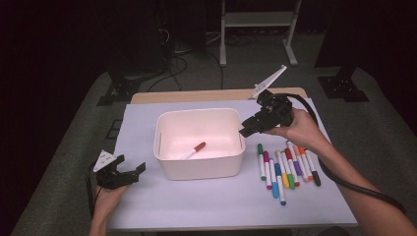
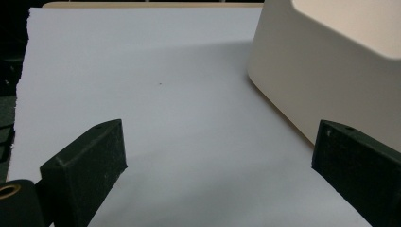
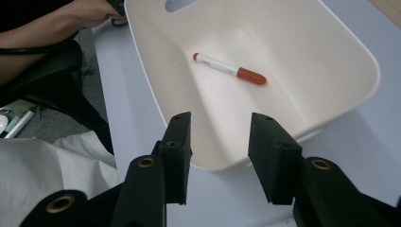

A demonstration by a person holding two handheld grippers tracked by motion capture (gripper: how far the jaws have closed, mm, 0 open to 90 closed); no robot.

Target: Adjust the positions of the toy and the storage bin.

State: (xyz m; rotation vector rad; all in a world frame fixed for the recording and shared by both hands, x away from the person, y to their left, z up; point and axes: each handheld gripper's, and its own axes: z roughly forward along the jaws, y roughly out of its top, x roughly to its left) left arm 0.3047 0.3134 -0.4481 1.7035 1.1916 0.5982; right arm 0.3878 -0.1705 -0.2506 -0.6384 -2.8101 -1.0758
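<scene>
Two black jaws of the right gripper [image 3: 220, 158] rise from the bottom of the right gripper view, parted about halfway, nothing between the pads. Beyond them, upper centre of that frame, sits the white rounded-rectangular plastic bin [image 3: 345, 42]. One white-barrelled marker with a red cap [image 3: 230, 69] lies loose on the bin floor, cap toward the right of the frame.

High view: right gripper [image 1: 250, 126] held above the bin's right rim [image 1: 243, 140], centre-right of frame, jaws pointing lower left toward the bin. Red-capped marker [image 1: 193, 150] lies on a slant near the bin's middle. Bin stands on a pale lilac sheet [image 1: 196, 206] covering the table.

Right of the bin, lower centre-right of frame, a row of coloured felt markers [image 1: 285, 169] lies side by side on the sheet: green, magenta, blue, yellow, red, purple, orange, black among them. Row is apart from the bin and untouched.

Left gripper [image 1: 130, 169] rests low at lower left of the high view, held in the person's left hand [image 1: 105, 199], well apart from the bin's left wall. In the left gripper view its jaws stand wide apart, empty, bare sheet [image 2: 165, 94] between them; bin wall [image 2: 302, 80] at upper right of that frame, close to the right-hand jaw.
</scene>
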